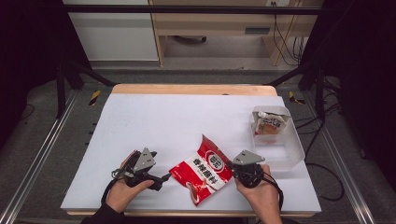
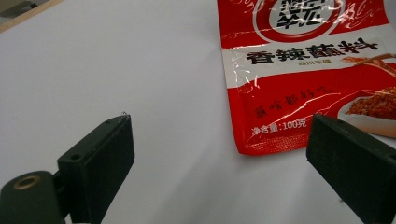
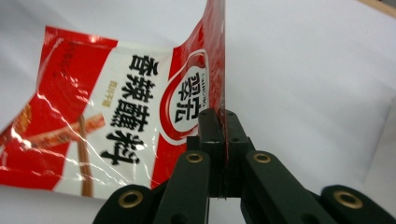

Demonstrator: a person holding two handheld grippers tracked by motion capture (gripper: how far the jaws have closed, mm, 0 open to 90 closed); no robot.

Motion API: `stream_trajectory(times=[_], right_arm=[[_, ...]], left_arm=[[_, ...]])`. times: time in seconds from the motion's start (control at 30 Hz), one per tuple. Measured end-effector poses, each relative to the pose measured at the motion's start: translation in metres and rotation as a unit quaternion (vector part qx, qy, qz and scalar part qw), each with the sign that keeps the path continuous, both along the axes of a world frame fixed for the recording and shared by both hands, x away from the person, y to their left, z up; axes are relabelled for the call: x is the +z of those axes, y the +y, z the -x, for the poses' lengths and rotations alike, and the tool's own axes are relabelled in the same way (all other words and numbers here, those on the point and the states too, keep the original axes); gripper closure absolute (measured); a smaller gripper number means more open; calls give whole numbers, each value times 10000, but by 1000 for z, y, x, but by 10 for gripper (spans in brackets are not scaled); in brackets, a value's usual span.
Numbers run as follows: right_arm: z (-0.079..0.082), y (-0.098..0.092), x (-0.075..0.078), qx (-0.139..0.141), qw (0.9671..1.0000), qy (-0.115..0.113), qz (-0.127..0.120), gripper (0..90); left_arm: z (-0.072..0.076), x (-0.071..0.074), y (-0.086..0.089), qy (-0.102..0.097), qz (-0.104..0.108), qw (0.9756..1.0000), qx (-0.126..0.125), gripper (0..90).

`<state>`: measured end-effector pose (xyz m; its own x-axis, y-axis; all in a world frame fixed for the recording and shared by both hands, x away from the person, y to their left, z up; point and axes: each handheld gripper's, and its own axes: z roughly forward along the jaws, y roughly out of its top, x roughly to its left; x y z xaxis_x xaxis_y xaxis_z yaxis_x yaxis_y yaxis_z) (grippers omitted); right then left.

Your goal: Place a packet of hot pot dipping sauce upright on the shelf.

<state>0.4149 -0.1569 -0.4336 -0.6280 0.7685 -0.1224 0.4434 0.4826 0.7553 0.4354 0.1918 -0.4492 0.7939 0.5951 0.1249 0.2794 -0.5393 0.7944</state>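
1. Two grippers work one red pouch (image 1: 204,171), which lies on the white surface (image 1: 159,121) near our edge, between the hands. The right gripper (image 3: 219,122) has its fingers closed on the pouch's edge, and that edge stands up from the surface while the rest sags down to it.
2. The left gripper (image 2: 219,154) hangs just beside the pouch's bottom corner with its fingers wide apart and nothing between them. We judge it free to help.
3. We keep the right pinch firm and lift slowly. The film is glossy and thin, so we expect it to slip if we jerk it.
4. We hold by the sealed edge, not the filled middle, since squeezing the middle could shift the powder and make the pouch swing.
5. We raise it until the low corner leaves the surface before moving sideways; dragging it could fold the pouch under itself.
6. The clear bin (image 1: 293,154) at the right already holds a packet (image 1: 270,125), so we take it as the likely goal and carry the pouch that way.
7. We bring the pouch in over the bin's near wall, low and level, and let go only once it rests inside.
8. We keep the left gripper clear of the path unless the pouch starts to twist.
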Motion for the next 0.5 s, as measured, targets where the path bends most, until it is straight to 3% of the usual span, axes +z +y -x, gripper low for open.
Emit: stream_trajectory(times=[0.27, 0.5], right_arm=[[-26, 26, 26, 479, 9979, -311, 322, 900], [-49, 43, 40, 719, 9959, -411, 366, 900]], left_arm=[[-2, 2, 8, 0, 68, 9999, 109, 80], [-3, 4, 12, -2, 107, 9998, 144, 81]])
